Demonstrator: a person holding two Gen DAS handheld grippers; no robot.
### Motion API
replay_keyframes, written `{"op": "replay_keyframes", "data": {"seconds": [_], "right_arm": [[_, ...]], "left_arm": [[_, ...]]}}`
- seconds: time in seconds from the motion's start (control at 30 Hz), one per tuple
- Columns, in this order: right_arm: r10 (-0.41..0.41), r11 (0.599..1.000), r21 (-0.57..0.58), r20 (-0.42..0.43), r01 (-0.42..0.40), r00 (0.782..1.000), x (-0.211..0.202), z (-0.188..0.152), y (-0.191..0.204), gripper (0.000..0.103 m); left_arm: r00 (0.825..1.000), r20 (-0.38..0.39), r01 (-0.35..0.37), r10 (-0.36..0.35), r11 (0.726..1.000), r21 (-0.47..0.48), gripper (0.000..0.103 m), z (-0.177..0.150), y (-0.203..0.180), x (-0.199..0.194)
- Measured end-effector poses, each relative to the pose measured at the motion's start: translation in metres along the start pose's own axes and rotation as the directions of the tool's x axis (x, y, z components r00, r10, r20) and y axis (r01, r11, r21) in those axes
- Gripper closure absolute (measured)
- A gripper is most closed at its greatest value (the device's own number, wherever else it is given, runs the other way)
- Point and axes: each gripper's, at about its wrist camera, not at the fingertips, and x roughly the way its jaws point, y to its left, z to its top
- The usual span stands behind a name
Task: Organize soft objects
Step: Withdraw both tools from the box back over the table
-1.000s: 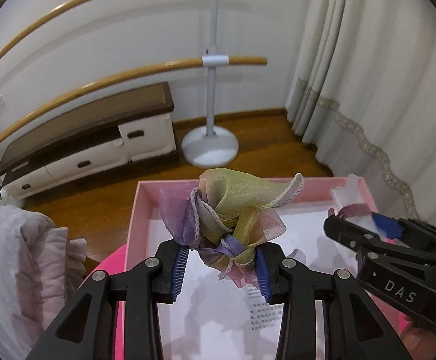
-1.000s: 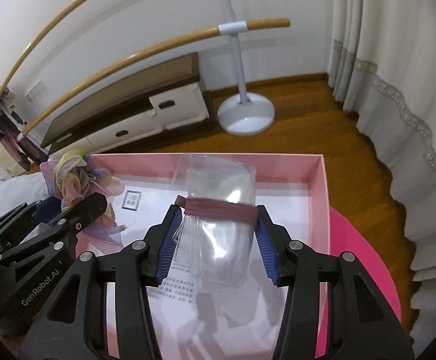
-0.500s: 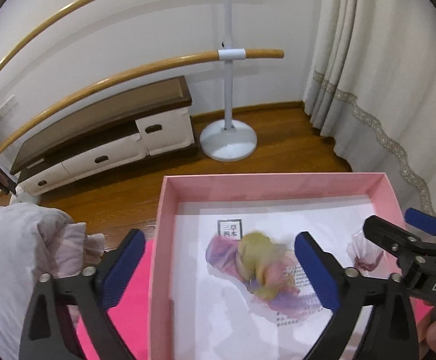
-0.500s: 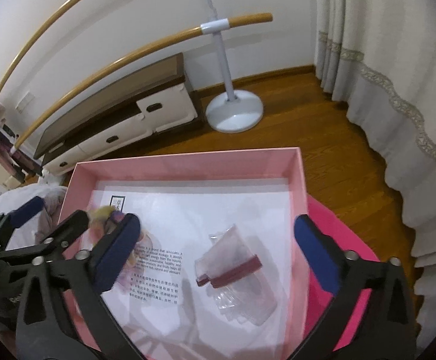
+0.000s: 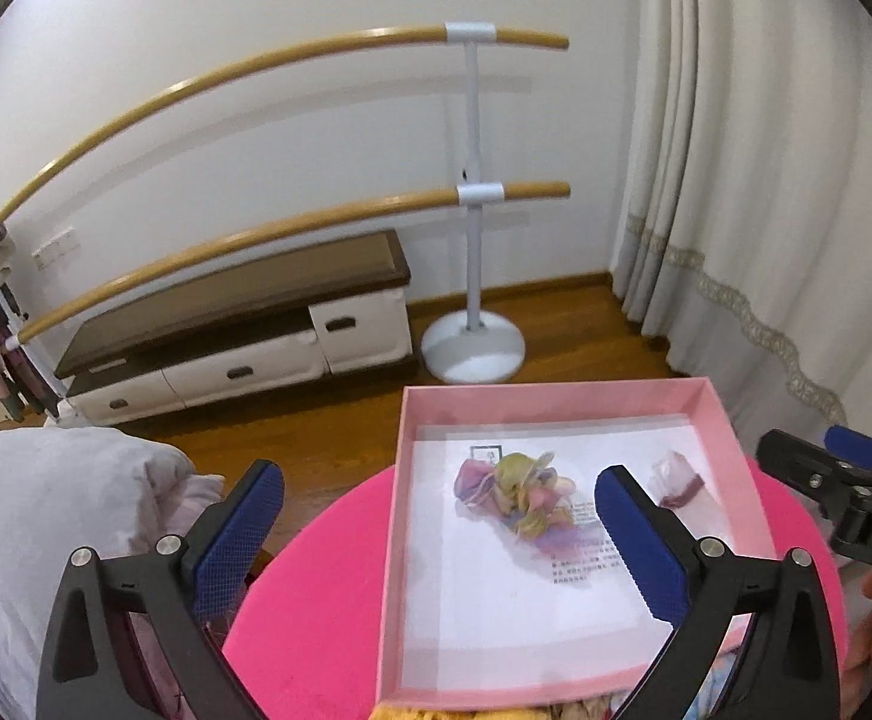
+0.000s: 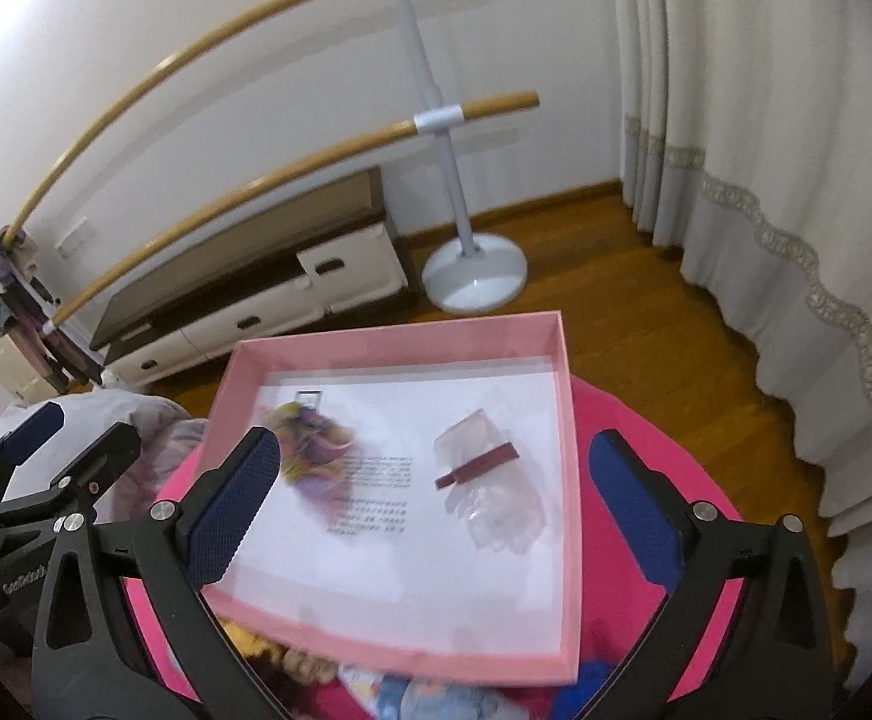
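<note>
Both claws released above the pink box, two soft items lying inside.

The left claw (image 5: 439,531) and right claw (image 6: 436,501), jaws just opened wide with nothing between them, hang over the pink box (image 6: 565,420) on the round pink tabletop (image 5: 316,588). The pastel fabric bundle (image 5: 514,489) lies ahead of the left claw; the clear banded pouch (image 6: 490,495), long axis diagonal, lies nearer the right. Partial lettering "DA" marks the right claw's body; the box's printed sheet is unreadable.

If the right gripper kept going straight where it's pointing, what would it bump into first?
Probably the white paper lining the pink box, about midway between the colourful fabric bundle and the clear plastic packet. The open right gripper looks aimed between them, though depth is hard to judge.
</note>
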Motion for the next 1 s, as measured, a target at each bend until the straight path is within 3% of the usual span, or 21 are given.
{"op": "replay_keyframes", "data": {"seconds": [0.27, 0.57, 1.0], "right_arm": [[0.000, 0.999, -0.032, 0.157, 0.006, 0.988, -0.087, -0.040, 0.021, 0.000], [-0.006, 0.998, -0.054, 0.298, 0.024, 0.954, -0.159, -0.090, 0.033, 0.000], [-0.016, 0.998, -0.055, 0.404, 0.042, 0.915, -0.224, -0.144, 0.035, 0.000]], "left_arm": [[0.994, 0.105, 0.004, -0.001, 1.000, -0.030, 0.000, -0.035, 0.006, -0.046], [0.978, 0.208, 0.041, -0.023, 0.996, -0.083, 0.000, -0.116, 0.037, -0.107], [0.952, 0.305, 0.051, -0.021, 0.995, -0.091, 0.000, -0.191, 0.057, -0.181]]}}
